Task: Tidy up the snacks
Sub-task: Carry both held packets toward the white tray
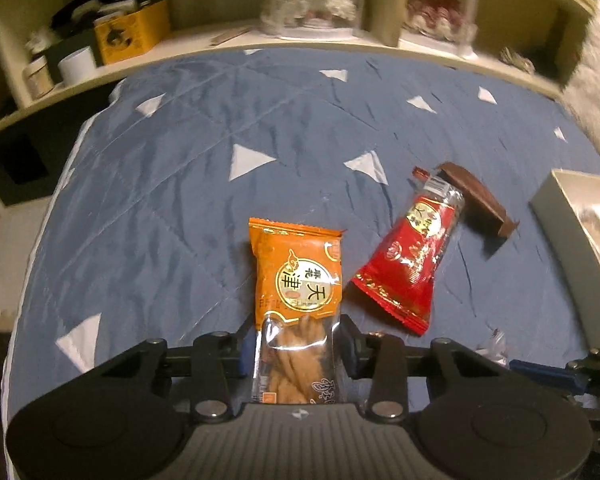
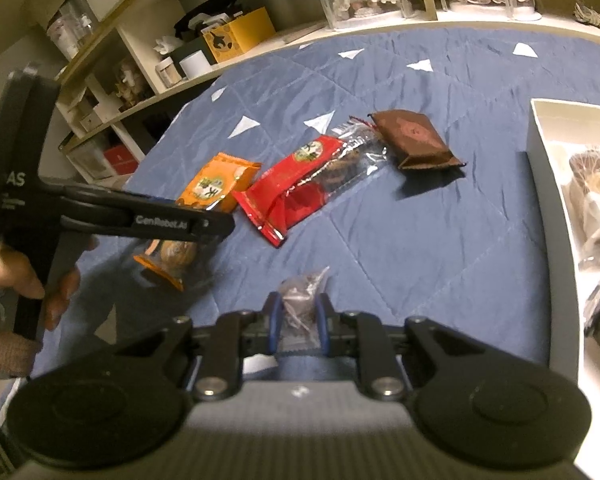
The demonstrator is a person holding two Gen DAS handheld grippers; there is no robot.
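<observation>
My left gripper point(image 1: 296, 350) is shut on an orange snack packet point(image 1: 296, 280) of twisted dough sticks, gripping its clear lower end; it also shows in the right wrist view point(image 2: 216, 186), with the left gripper point(image 2: 192, 220) across it. A red snack packet point(image 1: 410, 256) lies just right of it on the blue quilt point(image 1: 160, 200), also in the right wrist view point(image 2: 300, 178). A brown packet point(image 1: 480, 200) lies beyond, seen too in the right wrist view point(image 2: 418, 142). My right gripper point(image 2: 298, 320) is shut on a small clear-wrapped dark snack point(image 2: 300, 296).
A white box point(image 2: 548, 184) with several snacks inside stands at the right edge of the quilt, also in the left wrist view point(image 1: 568, 224). Shelves point(image 1: 260, 40) with jars, a yellow box and figurines run along the back. A hand point(image 2: 16, 276) holds the left gripper's handle.
</observation>
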